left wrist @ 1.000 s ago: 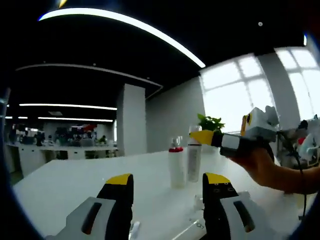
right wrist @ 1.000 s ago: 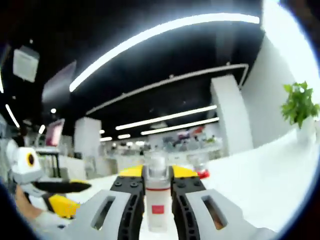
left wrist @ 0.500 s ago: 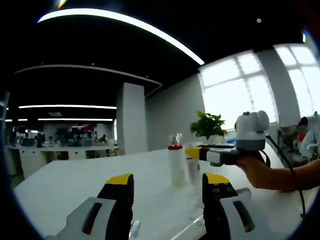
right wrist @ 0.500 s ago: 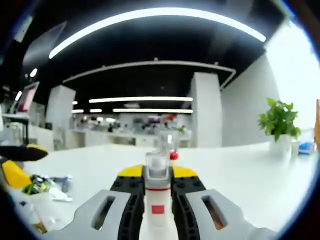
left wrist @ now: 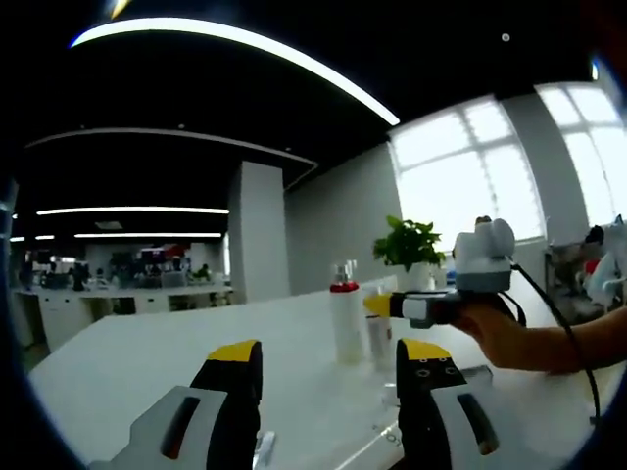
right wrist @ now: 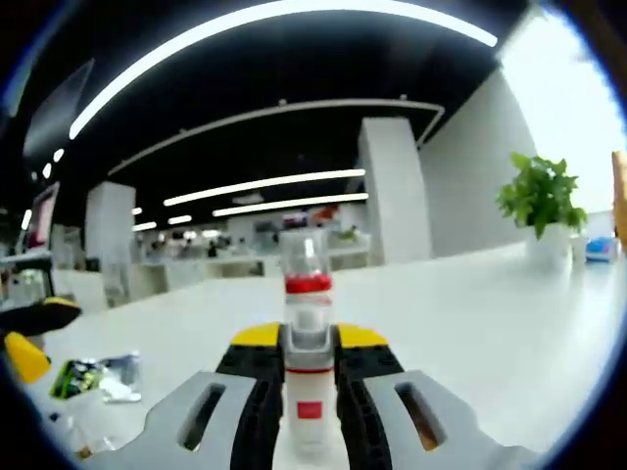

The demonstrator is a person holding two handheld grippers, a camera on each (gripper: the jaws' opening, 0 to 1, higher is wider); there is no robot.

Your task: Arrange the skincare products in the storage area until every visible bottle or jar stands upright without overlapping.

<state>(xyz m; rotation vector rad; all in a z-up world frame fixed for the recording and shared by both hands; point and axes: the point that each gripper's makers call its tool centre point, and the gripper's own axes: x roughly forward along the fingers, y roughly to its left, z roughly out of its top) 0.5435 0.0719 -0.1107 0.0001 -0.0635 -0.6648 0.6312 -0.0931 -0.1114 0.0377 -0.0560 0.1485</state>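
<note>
Nearest thing in the right gripper view: the right gripper (right wrist: 309,367) is clamped on a slim white bottle (right wrist: 310,411) with a clear cap and a little red label, held upright between the jaws just below the cap's red collar. Right behind it on the white table (right wrist: 490,304) stands a second bottle (right wrist: 307,284), red band, clear cap, already upright.

In the left gripper view, the left gripper (left wrist: 328,392) hangs low over the table's near edge with its jaws spread and nothing between them. Further in, the standing bottle (left wrist: 345,323) sits mid-table with the right gripper (left wrist: 392,305) just beside it. A potted plant (left wrist: 409,250) sits at the far edge.

These bottles look light, rigid and smooth, tall for their base, so I'd guess tippy. Gripping mid-body beats grabbing the cap.
</note>
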